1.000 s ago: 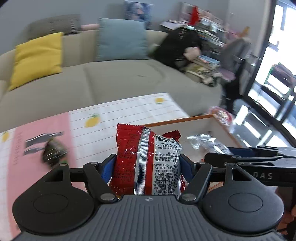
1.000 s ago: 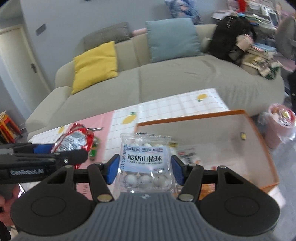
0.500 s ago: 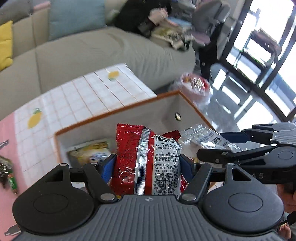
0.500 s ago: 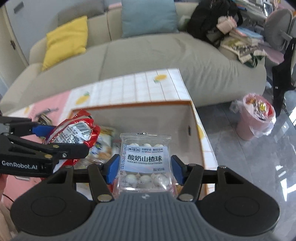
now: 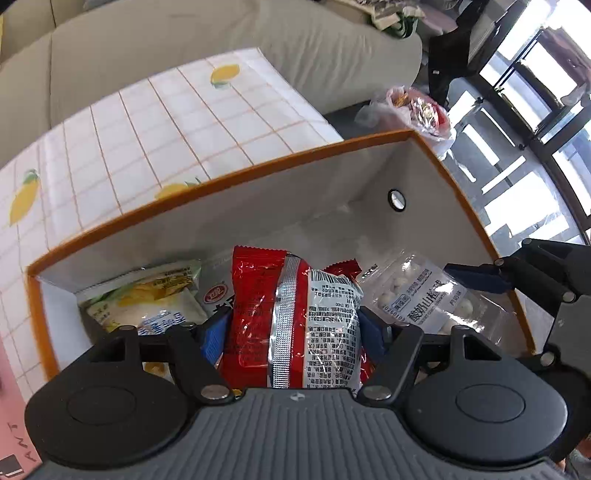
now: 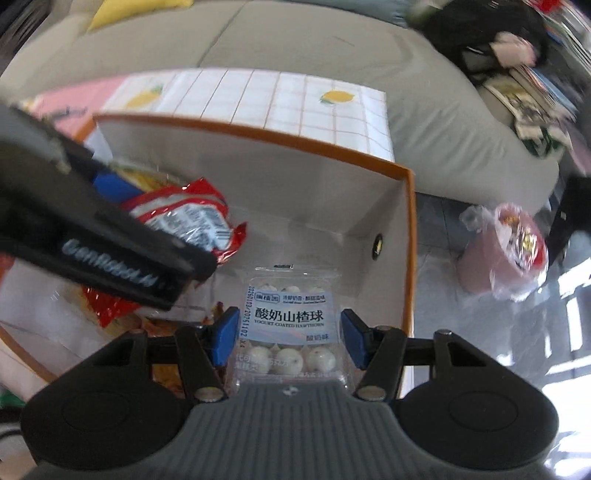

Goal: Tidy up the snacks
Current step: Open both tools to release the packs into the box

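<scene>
My left gripper (image 5: pixel 291 332) is shut on a red and silver snack packet (image 5: pixel 295 317) and holds it inside the orange-rimmed white box (image 5: pixel 258 166). My right gripper (image 6: pixel 290 332) is shut on a clear pack of yogurt-coated hawthorn balls (image 6: pixel 290 332), also low inside the box (image 6: pixel 410 229), near its right wall. In the left wrist view that pack (image 5: pixel 417 295) sits right of the red packet. In the right wrist view the red packet (image 6: pixel 184 218) and the left gripper's black body are at the left. A yellow-green snack bag (image 5: pixel 147 295) lies in the box at the left.
The box stands on a table with a lemon-print grid cloth (image 5: pixel 147 122). A grey sofa (image 5: pixel 221 33) is behind it. A pink bin with a plastic liner (image 6: pixel 506 251) stands on the floor to the right of the box.
Both grippers have moved forward and down into the box with their packs still held. The view has tipped downward toward the box's inside.
</scene>
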A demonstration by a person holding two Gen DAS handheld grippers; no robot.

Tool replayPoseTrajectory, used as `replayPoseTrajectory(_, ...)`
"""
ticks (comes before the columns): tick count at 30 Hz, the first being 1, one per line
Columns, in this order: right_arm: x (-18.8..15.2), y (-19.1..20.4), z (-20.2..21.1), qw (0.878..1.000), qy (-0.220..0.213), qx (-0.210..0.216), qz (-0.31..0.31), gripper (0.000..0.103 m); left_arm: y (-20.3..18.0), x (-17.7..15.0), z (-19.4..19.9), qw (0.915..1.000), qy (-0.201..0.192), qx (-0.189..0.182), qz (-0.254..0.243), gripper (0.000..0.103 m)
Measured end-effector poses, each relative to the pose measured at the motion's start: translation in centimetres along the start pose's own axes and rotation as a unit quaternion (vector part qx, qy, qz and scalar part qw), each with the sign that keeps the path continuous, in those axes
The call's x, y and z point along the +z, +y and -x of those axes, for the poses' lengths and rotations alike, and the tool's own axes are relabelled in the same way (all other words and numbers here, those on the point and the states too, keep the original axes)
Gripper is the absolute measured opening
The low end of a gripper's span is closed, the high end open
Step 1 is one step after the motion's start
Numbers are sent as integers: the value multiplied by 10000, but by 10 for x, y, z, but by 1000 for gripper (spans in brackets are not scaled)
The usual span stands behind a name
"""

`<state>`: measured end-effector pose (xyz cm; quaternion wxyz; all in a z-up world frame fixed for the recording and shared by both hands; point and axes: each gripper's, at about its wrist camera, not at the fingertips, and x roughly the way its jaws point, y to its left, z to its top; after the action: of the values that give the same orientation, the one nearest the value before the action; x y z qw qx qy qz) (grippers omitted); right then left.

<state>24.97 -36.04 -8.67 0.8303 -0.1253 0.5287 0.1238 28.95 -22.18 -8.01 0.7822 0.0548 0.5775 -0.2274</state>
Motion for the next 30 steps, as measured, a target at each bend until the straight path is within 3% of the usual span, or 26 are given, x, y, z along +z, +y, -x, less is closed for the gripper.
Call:
replayPoseTrajectory(8,4,-2,-17,9997,178,-97,136,58,6,0,-20,9995,219,177,-110,82)
replayPoseTrajectory(20,11,7,-25,9983,258,-368,378,63,11,-2,-19,9993,304,66,-191,89)
replayPoseTrajectory(30,13,11,-14,9986,238,-391,279,73,9,-3,4,9995,-68,-74,-299,96)
